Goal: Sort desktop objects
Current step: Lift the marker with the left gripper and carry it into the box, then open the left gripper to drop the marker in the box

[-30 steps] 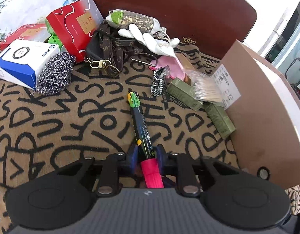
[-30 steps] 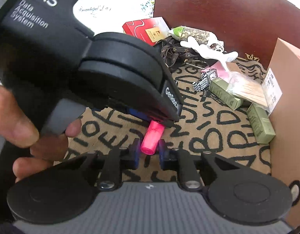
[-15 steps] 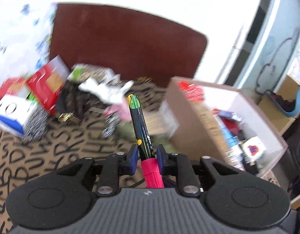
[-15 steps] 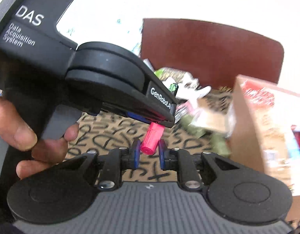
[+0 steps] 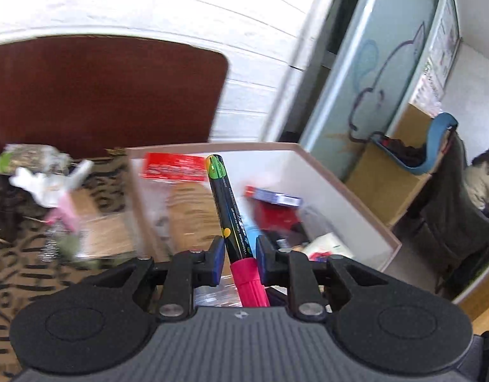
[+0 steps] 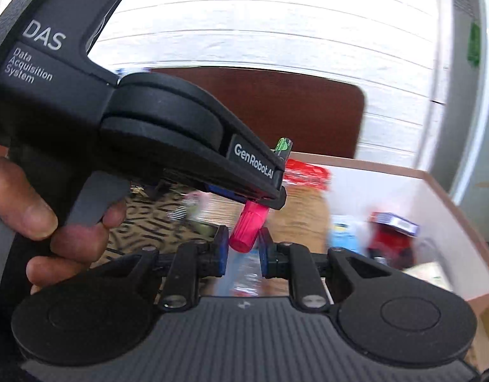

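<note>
My left gripper (image 5: pixel 240 256) is shut on a black marker (image 5: pixel 229 210) with a green tip and a pink cap (image 5: pixel 249 286). It holds the marker in the air above the open cardboard box (image 5: pixel 339 197), which holds several items. In the right wrist view the left gripper's body (image 6: pixel 180 133) fills the upper left. The marker's pink cap (image 6: pixel 248 229) sticks out below it, between the fingers of my right gripper (image 6: pixel 242 251). The right jaws stand narrow on either side of the cap; contact is unclear.
A patterned cloth (image 5: pixel 15 273) covers the table at left, with a white glove (image 5: pixel 44 181) and blurred clutter. A dark red chair back (image 5: pixel 101 92) stands behind. A box wall (image 6: pixel 467 222) rises at right. A hand (image 6: pixel 31 216) holds the left gripper.
Both grippers have lifted and swung right, from above the cloth to above the open box, with the marker still held. The view is motion-blurred.
</note>
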